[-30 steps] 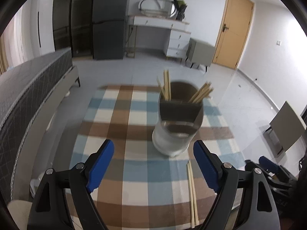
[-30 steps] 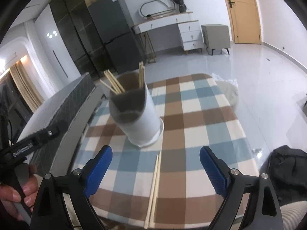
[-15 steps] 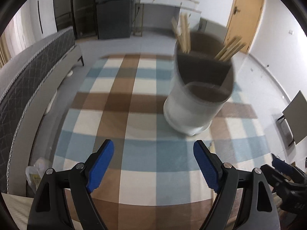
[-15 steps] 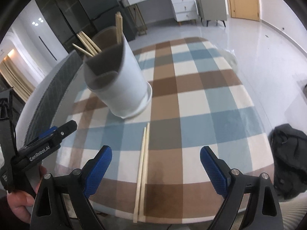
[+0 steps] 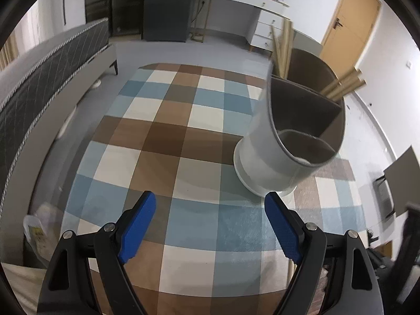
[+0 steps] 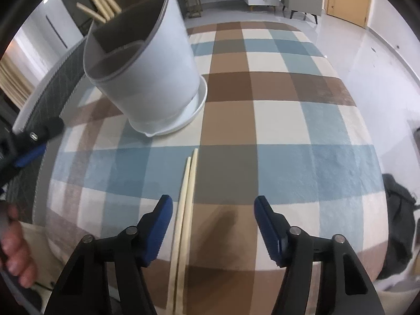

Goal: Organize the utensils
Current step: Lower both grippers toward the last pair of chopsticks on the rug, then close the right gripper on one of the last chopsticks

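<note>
A white utensil holder (image 5: 278, 152) with grey dividers stands on a dish on the checked tablecloth (image 5: 168, 141); it also shows in the right wrist view (image 6: 147, 78). Several wooden chopsticks (image 5: 283, 47) stand in its far compartments. A pair of chopsticks (image 6: 185, 210) lies flat on the cloth, just inside the left finger of my right gripper (image 6: 212, 211). That gripper is open, low over the cloth. My left gripper (image 5: 210, 210) is open and empty, left of the holder.
The table's front edge is close under both grippers. A dark bed (image 5: 39, 78) runs along the left. A black bag (image 6: 399, 225) lies on the floor at the right. A desk, fridge and door stand at the back.
Both grippers have moved forward and down toward the table. The right gripper now has the lying chopsticks between its fingers, close to the left one. The holder has shifted right in the left view.
</note>
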Demonstrator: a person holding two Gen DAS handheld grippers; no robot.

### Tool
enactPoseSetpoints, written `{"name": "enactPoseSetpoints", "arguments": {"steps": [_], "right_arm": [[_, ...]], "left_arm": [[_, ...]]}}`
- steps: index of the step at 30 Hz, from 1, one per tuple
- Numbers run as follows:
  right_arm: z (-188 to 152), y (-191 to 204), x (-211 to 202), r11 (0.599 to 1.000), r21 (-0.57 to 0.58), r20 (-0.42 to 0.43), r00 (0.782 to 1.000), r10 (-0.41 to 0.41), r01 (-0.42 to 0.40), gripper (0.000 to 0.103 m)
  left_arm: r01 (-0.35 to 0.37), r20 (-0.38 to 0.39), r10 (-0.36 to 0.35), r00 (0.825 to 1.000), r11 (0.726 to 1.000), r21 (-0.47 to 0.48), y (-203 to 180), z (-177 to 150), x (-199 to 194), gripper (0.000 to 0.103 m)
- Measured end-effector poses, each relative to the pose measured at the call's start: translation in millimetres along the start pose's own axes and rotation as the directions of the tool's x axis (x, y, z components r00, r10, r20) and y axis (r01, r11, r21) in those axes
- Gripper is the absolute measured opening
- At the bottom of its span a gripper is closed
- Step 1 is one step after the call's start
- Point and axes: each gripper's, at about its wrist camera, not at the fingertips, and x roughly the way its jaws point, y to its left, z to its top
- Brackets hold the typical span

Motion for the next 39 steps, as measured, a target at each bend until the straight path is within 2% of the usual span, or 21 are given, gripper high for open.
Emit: {"name": "enactPoseSetpoints", "arguments": {"steps": [4, 9, 16, 19, 27, 37, 39], "right_arm": [[2.1, 5.1, 10.4, 0.999, -0.03, -0.016, 0.999, -0.033, 0.033, 0.049], [1.6, 12.9, 15.8, 0.998, -0.06, -0.033, 0.999, -0.035, 0.033, 0.033], [0.4, 22.4, 21.7, 0.992, -0.113, -0.049, 0.997, -0.063, 0.057, 0.031], [-0.3, 21.5, 21.8, 0.993, -0.1, -0.067, 0.995, -0.072, 0.065, 0.024], [0.0, 28.3, 23.6, 0.987, -0.13, -0.067, 0.992, -0.108, 0.099, 0.024], [29.0, 27.8, 37.7, 0.986, -0.124, -0.038, 0.992, -0.12, 0.114, 0.025], [34.9, 28.2, 40.3, 0.986, -0.125, -0.032, 0.992, -0.118, 0.113, 0.022]], "left_arm": [[-0.003, -0.015, 0.003, 1.0, 1.0, -0.031, 5.0, 3.9, 4.1, 0.081], [-0.006, -0.032, 0.005, 0.999, 0.999, -0.052, 9.4, 5.2, 7.7, 0.081], [-0.012, -0.056, 0.007, 0.998, 0.996, -0.089, 16.5, 5.5, 11.8, 0.081], [-0.013, -0.06, 0.008, 0.998, 0.996, -0.086, 15.6, 5.8, 11.7, 0.081], [-0.019, -0.076, 0.011, 0.997, 0.994, -0.11, 19.2, 7.1, 12.9, 0.081], [-0.019, -0.082, 0.007, 0.997, 0.991, -0.135, 25.5, 11.2, 11.9, 0.081], [-0.012, -0.083, -0.001, 0.997, 0.989, -0.147, 26.5, 12.9, 10.9, 0.081]]}}
